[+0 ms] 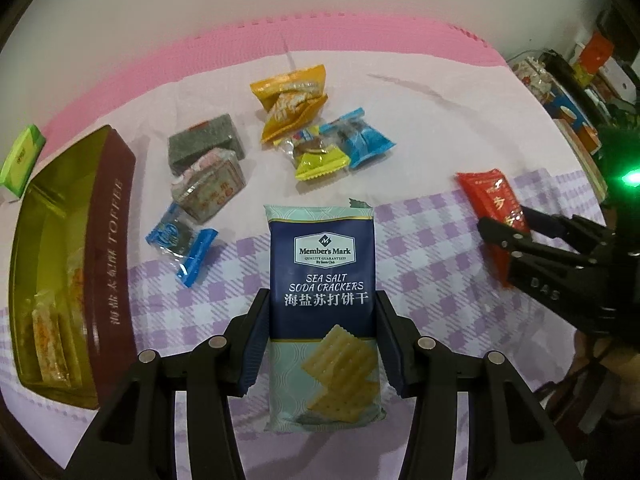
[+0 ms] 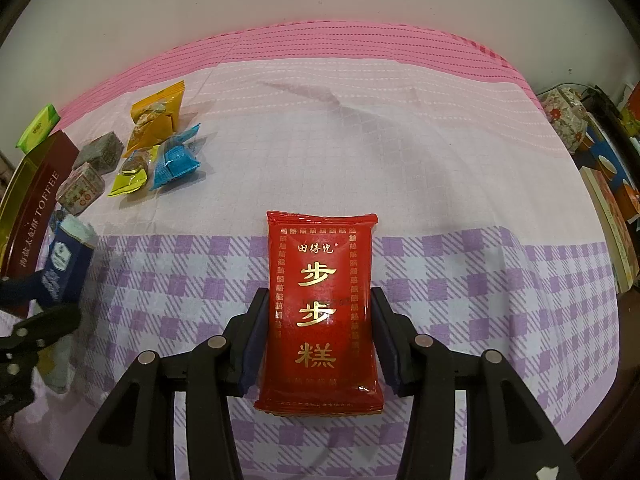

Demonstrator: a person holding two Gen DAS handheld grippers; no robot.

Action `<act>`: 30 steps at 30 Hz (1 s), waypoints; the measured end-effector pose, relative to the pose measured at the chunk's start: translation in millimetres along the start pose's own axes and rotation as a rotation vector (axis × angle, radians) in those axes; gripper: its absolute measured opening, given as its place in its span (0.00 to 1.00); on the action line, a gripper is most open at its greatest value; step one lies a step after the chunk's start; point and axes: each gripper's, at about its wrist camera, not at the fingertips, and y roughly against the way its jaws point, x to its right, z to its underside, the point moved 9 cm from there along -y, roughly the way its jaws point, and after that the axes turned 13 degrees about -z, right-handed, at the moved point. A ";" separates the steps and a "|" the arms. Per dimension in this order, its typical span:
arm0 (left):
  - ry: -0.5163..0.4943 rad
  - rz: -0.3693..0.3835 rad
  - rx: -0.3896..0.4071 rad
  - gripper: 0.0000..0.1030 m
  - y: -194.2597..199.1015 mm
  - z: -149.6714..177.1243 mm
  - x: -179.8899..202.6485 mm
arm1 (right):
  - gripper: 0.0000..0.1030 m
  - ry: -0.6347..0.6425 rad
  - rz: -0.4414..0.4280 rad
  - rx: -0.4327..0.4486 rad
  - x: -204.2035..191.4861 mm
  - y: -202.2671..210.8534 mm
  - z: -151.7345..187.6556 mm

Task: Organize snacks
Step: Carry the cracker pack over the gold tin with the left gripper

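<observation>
Gripping a blue pack of sea salt soda crackers (image 1: 322, 300) lengthwise: left tool (image 1: 322, 344), pads pressed against both long edges, pack lifted off the checked cloth (image 1: 420, 240). Clamped on a red cake packet (image 2: 320, 312) in the same manner: right tool (image 2: 320, 344), pads snug on either long side, packet lying along the fingers. Seen from the left wrist, right tool to the right of the cracker pack, red packet poking out beyond its fingers.

Taking the toffee tin (image 1: 108, 248) as landmark: open, dark red outside, gold inside, a few wrapped pieces at its bottom. Just to its right, a grey-green block (image 1: 206, 144) with a clear-wrapped sweet (image 1: 208, 188) touching it, and a blue-ended candy (image 1: 184, 244) nearer the cracker pack. Farther right of the tin, a loose heap: yellow-orange packets (image 1: 292, 100), a lime-yellow wrapper (image 1: 320, 162), a light blue wrapper (image 1: 360, 138), all touching or overlapping. Behind the tin, at the cloth's far edge, a small green box (image 1: 22, 156). Beyond everything, a pink band of bedding (image 2: 360, 40) against a pale wall. Cracker pack between the tin and the red packet.
</observation>
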 end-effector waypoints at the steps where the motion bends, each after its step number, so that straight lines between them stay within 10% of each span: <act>1: 0.003 0.000 0.006 0.49 2.4 -1.4 -2.5 | 0.44 -0.001 0.001 0.000 -0.6 0.0 0.1; 14: 0.135 -0.132 0.114 0.49 38.4 -34.3 -103.2 | 0.45 -0.013 0.012 0.001 0.7 -0.8 0.3; 30: 0.207 -0.374 0.006 0.49 -2.6 6.9 -240.8 | 0.45 -0.052 0.038 -0.005 0.6 -2.4 -1.8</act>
